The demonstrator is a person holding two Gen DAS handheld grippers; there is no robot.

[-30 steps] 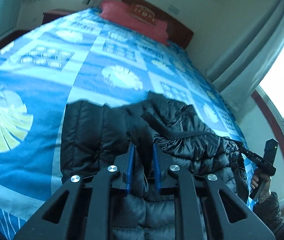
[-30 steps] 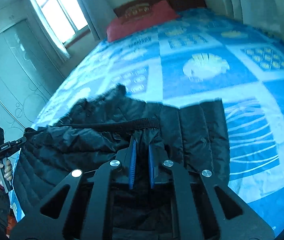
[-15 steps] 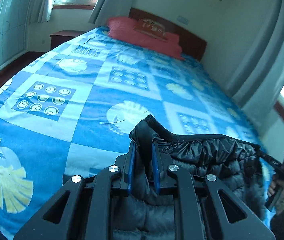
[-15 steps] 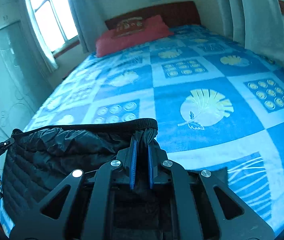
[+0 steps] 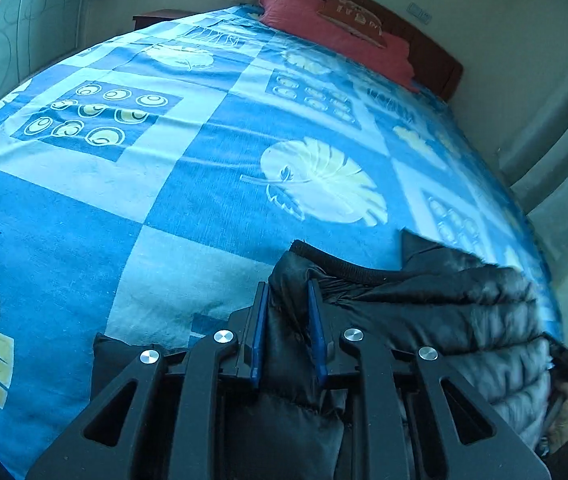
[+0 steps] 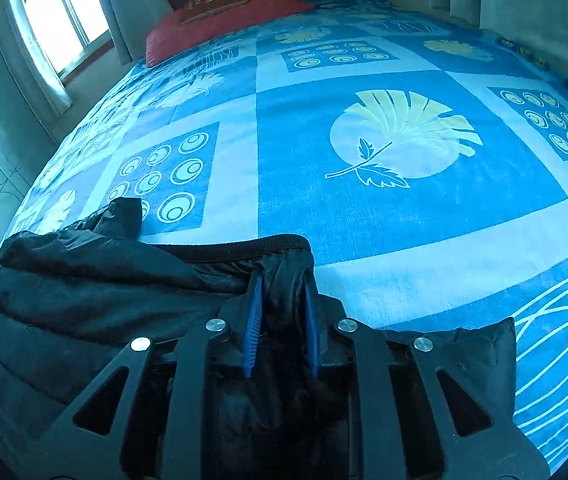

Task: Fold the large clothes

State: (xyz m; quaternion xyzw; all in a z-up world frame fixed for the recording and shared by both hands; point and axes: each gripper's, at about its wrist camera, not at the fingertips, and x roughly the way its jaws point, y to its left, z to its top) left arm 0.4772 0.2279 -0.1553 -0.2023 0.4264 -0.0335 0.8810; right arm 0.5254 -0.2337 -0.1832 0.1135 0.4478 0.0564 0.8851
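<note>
left gripper (image 5: 286, 286): jaws opening, jacket (image 5: 436, 308) hem between pads | right gripper (image 6: 282, 276): jaws opening, hem between pads | jacket lies on bed (image 5: 204, 168)

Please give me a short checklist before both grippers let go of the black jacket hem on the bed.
1. Jacket lies on the bedspread: ok.
2. Left gripper jaws are opening, hem fabric between them: ok.
3. Right gripper jaws are opening, fabric between them: ok.
4. Ribbed hem runs straight between the grippers: ok.
5. Layers underneath aligned: cannot tell.
6. Sleeve tip sticking out beyond the hem: not ok.
</note>
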